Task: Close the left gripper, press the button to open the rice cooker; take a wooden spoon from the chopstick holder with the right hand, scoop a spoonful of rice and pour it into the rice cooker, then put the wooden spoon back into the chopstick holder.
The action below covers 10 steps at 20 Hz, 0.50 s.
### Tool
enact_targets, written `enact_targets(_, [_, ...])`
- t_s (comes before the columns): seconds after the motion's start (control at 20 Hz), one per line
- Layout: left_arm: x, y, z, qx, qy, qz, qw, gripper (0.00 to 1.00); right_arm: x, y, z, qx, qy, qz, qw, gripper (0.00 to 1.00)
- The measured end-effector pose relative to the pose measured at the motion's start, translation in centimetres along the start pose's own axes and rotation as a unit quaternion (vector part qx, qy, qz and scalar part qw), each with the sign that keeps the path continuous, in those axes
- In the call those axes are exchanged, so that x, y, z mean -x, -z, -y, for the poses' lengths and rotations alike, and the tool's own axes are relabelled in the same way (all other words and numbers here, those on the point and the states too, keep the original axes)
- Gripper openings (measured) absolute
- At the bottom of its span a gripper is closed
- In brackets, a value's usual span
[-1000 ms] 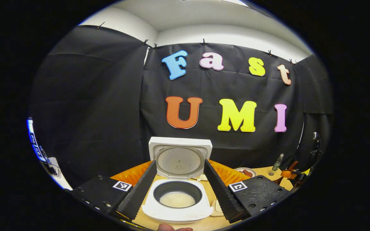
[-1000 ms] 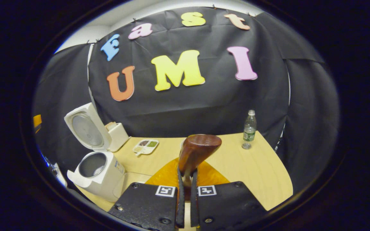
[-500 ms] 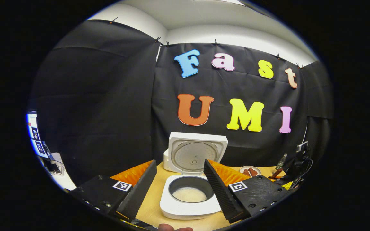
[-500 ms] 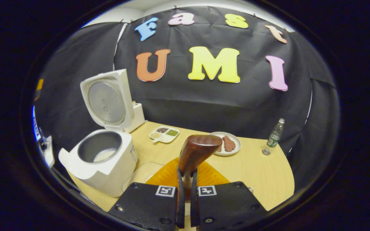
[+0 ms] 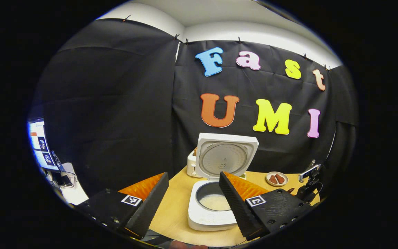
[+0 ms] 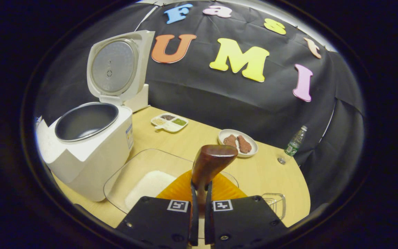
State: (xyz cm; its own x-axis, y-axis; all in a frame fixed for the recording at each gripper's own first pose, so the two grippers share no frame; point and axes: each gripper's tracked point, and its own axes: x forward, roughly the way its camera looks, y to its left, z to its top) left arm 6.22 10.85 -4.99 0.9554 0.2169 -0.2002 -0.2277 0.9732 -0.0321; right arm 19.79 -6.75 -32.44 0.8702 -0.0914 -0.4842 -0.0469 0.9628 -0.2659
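Left gripper [image 5: 193,199]: we see its jaws spread wide with nothing between them, held above the near table edge and facing the rice cooker.
Right gripper [image 6: 199,193]: we see its jaws pressed together on the handle of the wooden spoon [image 6: 210,164], bowl end up and tilted slightly right.
Rice cooker [image 6: 88,152]: we note the lid standing upright and open; in the left gripper view the dark inner pot holds a pale layer of rice [image 5: 216,202] at the bottom.
Clear container [image 6: 140,173]: it sits on the table just right of the cooker, below the spoon, with a heap of white rice inside.
Table [image 6: 275,180]: we record a sectioned dish [image 6: 169,122], a plate [image 6: 237,143] with brown pieces and a bottle [image 6: 295,141] farther back.
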Motion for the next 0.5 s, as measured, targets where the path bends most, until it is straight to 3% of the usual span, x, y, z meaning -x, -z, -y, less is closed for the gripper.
enact_targets(0.25, [0.1,-0.1,-1.8,0.002,-0.007,0.0,1.0,0.94,0.4,0.0,-2.9,-0.093,-0.05,-0.018,0.994,0.12])
enact_targets(0.5, [0.2,0.4,-2.3,0.004,-0.004,-0.006,1.0,0.94,1.3,-0.7,-4.7,-0.233,-0.098,-0.034,0.967,0.12])
